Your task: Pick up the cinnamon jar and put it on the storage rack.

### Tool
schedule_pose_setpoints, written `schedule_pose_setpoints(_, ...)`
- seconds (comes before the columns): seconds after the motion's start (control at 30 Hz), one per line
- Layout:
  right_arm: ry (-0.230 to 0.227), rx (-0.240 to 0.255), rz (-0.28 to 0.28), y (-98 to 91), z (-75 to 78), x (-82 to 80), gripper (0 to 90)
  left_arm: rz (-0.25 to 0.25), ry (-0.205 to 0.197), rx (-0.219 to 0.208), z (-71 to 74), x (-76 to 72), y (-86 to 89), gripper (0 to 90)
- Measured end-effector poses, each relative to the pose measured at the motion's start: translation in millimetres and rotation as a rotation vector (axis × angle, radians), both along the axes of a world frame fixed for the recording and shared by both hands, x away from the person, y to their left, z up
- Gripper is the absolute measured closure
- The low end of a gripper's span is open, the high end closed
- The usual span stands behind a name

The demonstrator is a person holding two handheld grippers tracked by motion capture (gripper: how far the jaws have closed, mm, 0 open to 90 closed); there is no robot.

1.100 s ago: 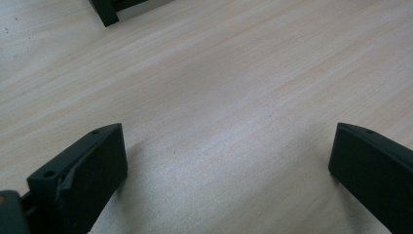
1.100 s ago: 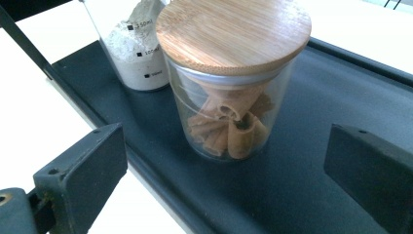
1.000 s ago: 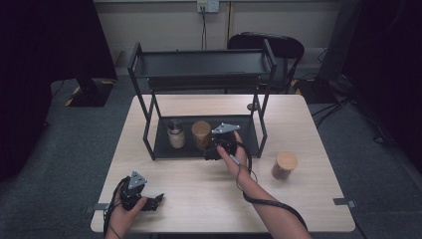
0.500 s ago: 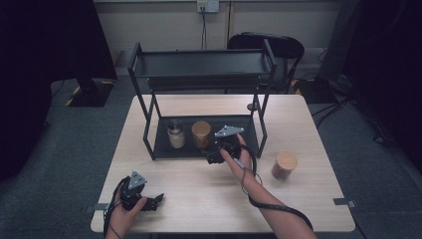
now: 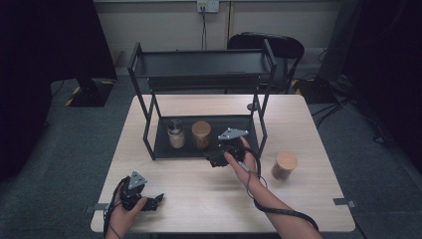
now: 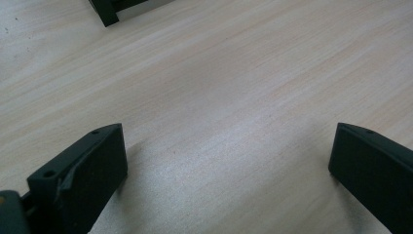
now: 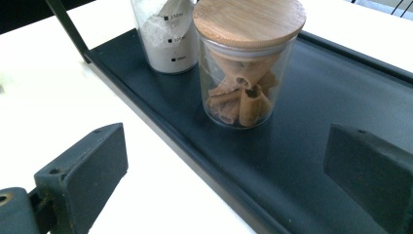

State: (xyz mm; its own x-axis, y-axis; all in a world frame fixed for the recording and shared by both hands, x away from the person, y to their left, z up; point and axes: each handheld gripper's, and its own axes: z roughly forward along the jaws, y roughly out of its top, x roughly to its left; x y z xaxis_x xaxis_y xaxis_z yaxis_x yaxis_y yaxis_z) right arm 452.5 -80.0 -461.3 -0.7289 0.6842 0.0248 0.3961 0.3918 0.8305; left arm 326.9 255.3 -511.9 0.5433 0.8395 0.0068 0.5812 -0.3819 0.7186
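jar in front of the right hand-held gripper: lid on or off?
On. The bamboo lid sits flat across the mouth of the glass jar, which stands upright on the rack's bottom tray. The right hand-held gripper is open, not touching it.

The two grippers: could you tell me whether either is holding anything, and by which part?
Nothing is held. The right gripper is open, short of the glass jar with a bamboo lid on the rack's lower shelf. The left gripper is open over the bare table.

A glass jar (image 7: 246, 68) with a bamboo lid, filled with tube pasta, stands on a black shelf tray (image 7: 311, 161) beside a container of white powder (image 7: 163, 36). The right gripper (image 7: 224, 175) hangs before the jar, jaws wide apart.
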Motion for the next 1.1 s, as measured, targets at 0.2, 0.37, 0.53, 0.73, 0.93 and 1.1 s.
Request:
schedule_pose_setpoints(0.2, 0.003, -0.002, 0.009, -7.4, -0.5, -5.6, 1.8, 0.000, 0.000, 0.000, 0.0, 0.0, 0.0, 0.1)
schedule_pose_setpoints(0.37, 0.007, 0.001, 0.014, -15.3, -0.1, -10.4, 1.8, 0.000, 0.000, 0.000, 0.0, 0.0, 0.0, 0.1)
schedule_pose_setpoints(0.53, 0.011, 0.002, 0.025, -24.5, -0.2, -15.1, 1.8, 0.000, 0.000, 0.000, 0.0, 0.0, 0.0, 0.1)
schedule_pose_setpoints(0.73, 0.014, 0.003, 0.027, -34.2, -1.1, -21.1, 1.8, 0.000, 0.000, 0.000, 0.0, 0.0, 0.0, 0.1)
schedule_pose_setpoints(0.93, 0.016, -0.001, 0.031, -40.8, -3.9, -25.7, 2.1, 0.000, 0.000, 0.000, 0.0, 0.0, 0.0, 0.1)
schedule_pose_setpoints(1.1, 0.019, -0.001, 0.033, -44.9, -7.2, -29.6, 2.1, 0.000, 0.000, 0.000, 0.0, 0.0, 0.0, 0.1)
